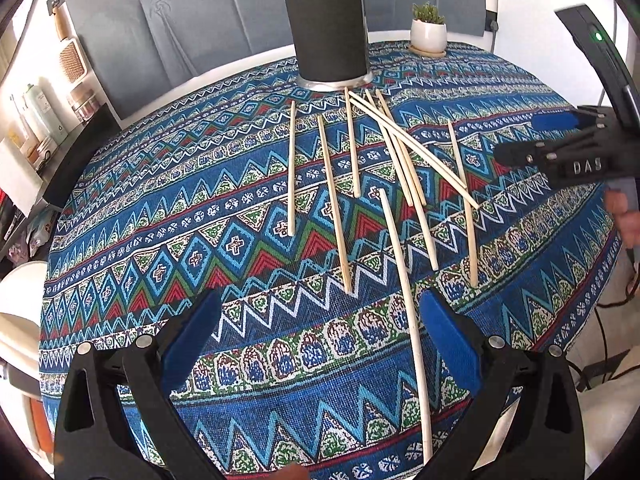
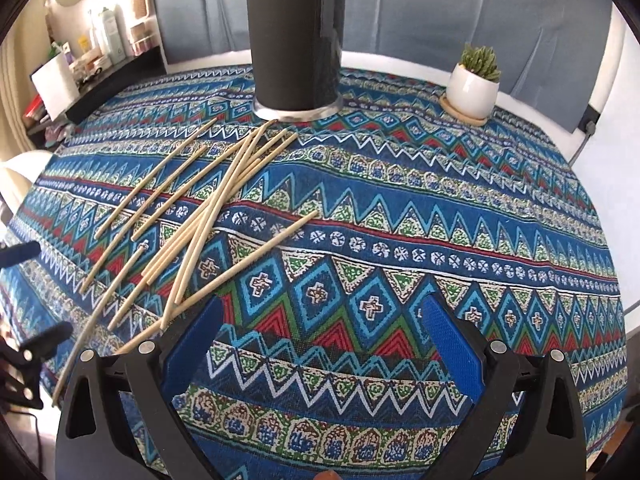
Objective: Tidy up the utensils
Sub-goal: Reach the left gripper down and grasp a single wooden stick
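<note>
A round table (image 1: 132, 208), draped in a blue patterned tablecloth (image 2: 440, 216), was seen with a scatter of wooden chopsticks (image 2: 208, 216) still loose across it and none yet gathered. The cloth was seen to run out to the table's curved edge on every side, with a chair-back close behind the far rim and a shelf of bottles off to one side.

A tall black cylindrical holder (image 1: 329, 28) was stood upright near the far edge, the upper ends of several sticks fanned just short of its metal base; it was judged to be the place intended for them. Its mouth could not be seen from either view. A small potted succulent (image 2: 474, 80) was set well apart from the sticks, on a wooden coaster.

The left gripper (image 1: 320, 344) was held low over the near edge with its blue pads spread wide and nothing between them; one long chopstick (image 1: 404, 292) was seen to pass just inside the right-hand pad. The right gripper (image 2: 324, 344) was likewise held parted and empty over bare cloth, the heap lying to its left. Open cloth was left on the right-hand half for approach, while the overlapping sticks in the middle were judged likely to shift if one was lifted.
</note>
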Motion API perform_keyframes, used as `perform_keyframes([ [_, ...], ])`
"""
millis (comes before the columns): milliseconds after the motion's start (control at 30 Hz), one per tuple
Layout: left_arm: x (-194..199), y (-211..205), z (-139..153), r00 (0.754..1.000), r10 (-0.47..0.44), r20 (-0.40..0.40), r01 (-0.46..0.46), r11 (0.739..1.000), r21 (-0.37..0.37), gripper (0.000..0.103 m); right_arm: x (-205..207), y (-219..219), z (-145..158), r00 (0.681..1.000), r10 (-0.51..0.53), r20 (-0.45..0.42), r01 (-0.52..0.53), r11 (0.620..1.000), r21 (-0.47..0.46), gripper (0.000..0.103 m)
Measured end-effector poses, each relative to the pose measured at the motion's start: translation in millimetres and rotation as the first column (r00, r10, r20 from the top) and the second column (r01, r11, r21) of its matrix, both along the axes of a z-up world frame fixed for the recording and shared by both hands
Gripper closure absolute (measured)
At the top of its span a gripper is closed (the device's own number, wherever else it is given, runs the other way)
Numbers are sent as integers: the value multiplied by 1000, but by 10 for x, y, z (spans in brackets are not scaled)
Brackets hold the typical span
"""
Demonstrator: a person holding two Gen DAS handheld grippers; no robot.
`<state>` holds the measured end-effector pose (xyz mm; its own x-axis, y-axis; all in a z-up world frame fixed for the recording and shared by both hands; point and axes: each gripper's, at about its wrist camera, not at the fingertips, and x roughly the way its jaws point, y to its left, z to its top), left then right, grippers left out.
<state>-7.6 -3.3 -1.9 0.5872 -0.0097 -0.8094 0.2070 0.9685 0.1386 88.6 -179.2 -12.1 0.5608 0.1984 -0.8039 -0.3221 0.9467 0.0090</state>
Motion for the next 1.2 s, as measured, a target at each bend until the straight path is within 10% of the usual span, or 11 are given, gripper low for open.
perform_keyframes([
  [367,174,-64,-54,988,-18,-155,23,999,30,6,650,105,-192,910,-79,-407,119,990,74,7],
  [633,307,-55,-176,978,-20,-209,21,1000,5,5,533,349,-298,945,-109,-307,90,993,-76,7],
  [1200,167,192,-203,979,-151,-140,136,985,-107,9,207,225,-310,986,-4,-168,-2,999,-37,15],
])
